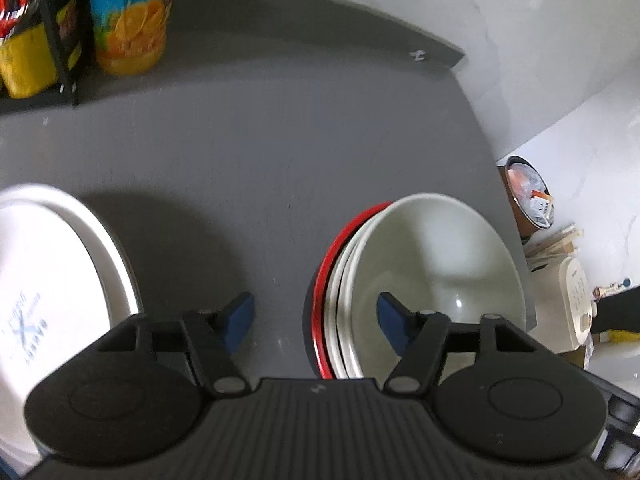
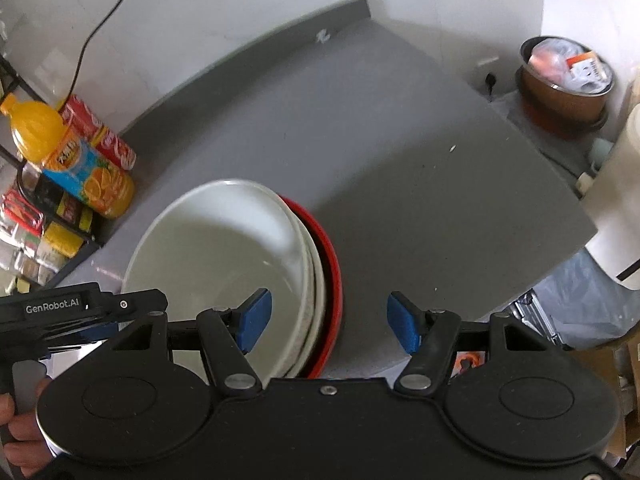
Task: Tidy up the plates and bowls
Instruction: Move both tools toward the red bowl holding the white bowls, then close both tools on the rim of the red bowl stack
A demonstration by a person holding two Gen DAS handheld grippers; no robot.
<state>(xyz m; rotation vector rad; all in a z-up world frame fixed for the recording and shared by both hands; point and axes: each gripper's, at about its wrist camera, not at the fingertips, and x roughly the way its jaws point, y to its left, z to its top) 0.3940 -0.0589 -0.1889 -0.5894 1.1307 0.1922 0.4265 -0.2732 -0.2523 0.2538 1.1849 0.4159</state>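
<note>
A grey countertop [image 2: 400,184] with a low raised lip along its back edge carries everything. Near its front edge sits a stack of bowls [image 1: 424,280], white ones nested in a red-rimmed one at the bottom. A white plate [image 1: 48,288] lies towards the front left corner, well apart from the stack. At the back left corner an orange juice bottle [image 2: 80,168] stands beside a black wire rack [image 1: 60,52] of packets
</note>
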